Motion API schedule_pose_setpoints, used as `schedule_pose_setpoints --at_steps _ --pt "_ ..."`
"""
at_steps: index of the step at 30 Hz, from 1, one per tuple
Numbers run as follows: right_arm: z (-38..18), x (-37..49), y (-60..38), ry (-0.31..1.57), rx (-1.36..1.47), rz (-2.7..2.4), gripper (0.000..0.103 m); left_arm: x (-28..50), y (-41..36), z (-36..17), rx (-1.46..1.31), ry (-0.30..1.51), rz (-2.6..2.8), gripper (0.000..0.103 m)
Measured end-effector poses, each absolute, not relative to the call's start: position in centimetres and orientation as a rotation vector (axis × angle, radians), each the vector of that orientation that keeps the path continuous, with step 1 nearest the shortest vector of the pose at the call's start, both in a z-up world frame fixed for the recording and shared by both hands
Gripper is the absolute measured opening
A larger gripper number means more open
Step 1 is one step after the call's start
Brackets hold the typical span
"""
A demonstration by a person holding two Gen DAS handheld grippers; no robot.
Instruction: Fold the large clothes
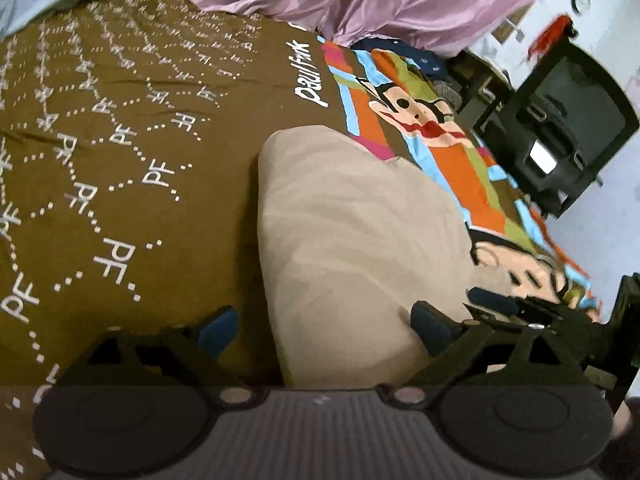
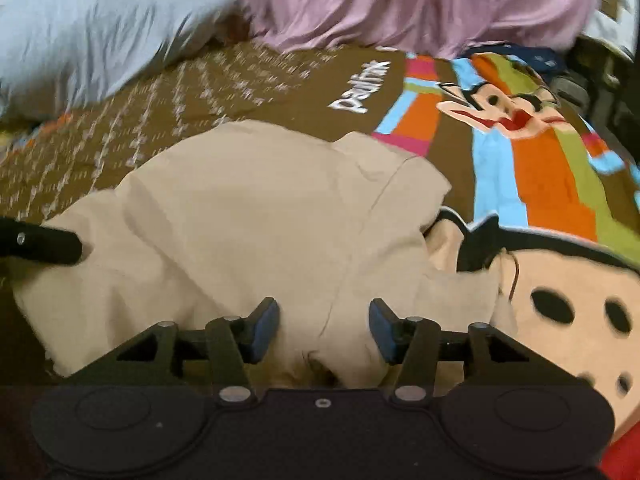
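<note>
- Beige garment (image 2: 248,216) lies folded on the brown bedspread (image 1: 120,160), beside its cartoon monkey print.
- Left gripper (image 1: 324,328) spread wide over the garment's near edge.
- Right gripper (image 2: 324,328) spread, nothing pinched.

The near edge of the beige garment (image 2: 240,220) is hidden behind the right tool (image 2: 324,330), so its hem cannot be read. The grey pillow (image 2: 92,40) and pink cloth (image 2: 400,4) at the far side are motion-blurred and cropped. The dark cabinet (image 1: 560,128) far right shows contents too small to tell.
</note>
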State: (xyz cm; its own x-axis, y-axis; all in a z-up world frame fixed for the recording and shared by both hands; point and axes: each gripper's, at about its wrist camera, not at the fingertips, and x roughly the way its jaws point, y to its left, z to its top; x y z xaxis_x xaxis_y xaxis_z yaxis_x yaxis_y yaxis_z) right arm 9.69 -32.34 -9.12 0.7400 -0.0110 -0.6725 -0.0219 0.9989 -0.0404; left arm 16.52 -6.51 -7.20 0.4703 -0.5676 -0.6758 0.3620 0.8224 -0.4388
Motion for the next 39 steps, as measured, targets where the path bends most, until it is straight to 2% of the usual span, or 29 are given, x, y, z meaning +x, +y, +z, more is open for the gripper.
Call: schedule_pose_setpoints --at_steps 3,9,10,11,13,15,18,26,30,39 --pt "-9.9 9.5 -31.2 0.719 -0.113 -0.023 0.053 16.4 -7.1 -7.4 -0.21 0.914 -0.561 0.097" --pt "-8.7 8.9 -33.0 0.666 0.032 -0.042 0.054 15.6 -7.4 -6.1 -0.168 0.879 -0.512 0.099" --pt "-8.3 8.5 -33.5 0.641 0.07 -0.068 0.061 15.4 -7.4 -6.0 -0.165 0.871 -0.5 0.102" --pt "-7.8 8.2 -33.9 0.618 0.104 -0.104 0.071 15.3 -7.3 -5.8 -0.166 0.866 -0.493 0.102" --pt "-6.9 6.8 -35.0 0.55 0.191 -0.181 0.083 15.3 -7.3 -5.7 -0.177 0.868 -0.496 0.102" --pt "-6.5 5.5 -36.0 0.504 0.261 -0.246 0.089 15.6 -7.1 -5.8 -0.2 0.883 -0.496 0.102" --pt "-6.6 4.5 -37.3 0.49 0.33 -0.326 0.101 15.8 -6.9 -5.9 -0.216 0.892 -0.496 0.102" --pt "-8.9 6.2 -38.6 0.673 0.444 -0.366 0.102 16.0 -6.4 -7.0 -0.281 0.89 -0.525 0.102" --pt "-9.0 6.2 -38.4 0.664 0.477 -0.315 0.102 17.1 -5.1 -8.3 -0.405 0.962 -0.55 0.102" --pt "-8.6 6.9 -38.2 0.628 0.478 -0.167 0.102 19.7 -4.2 -7.9 -0.446 0.986 -0.603 0.102"
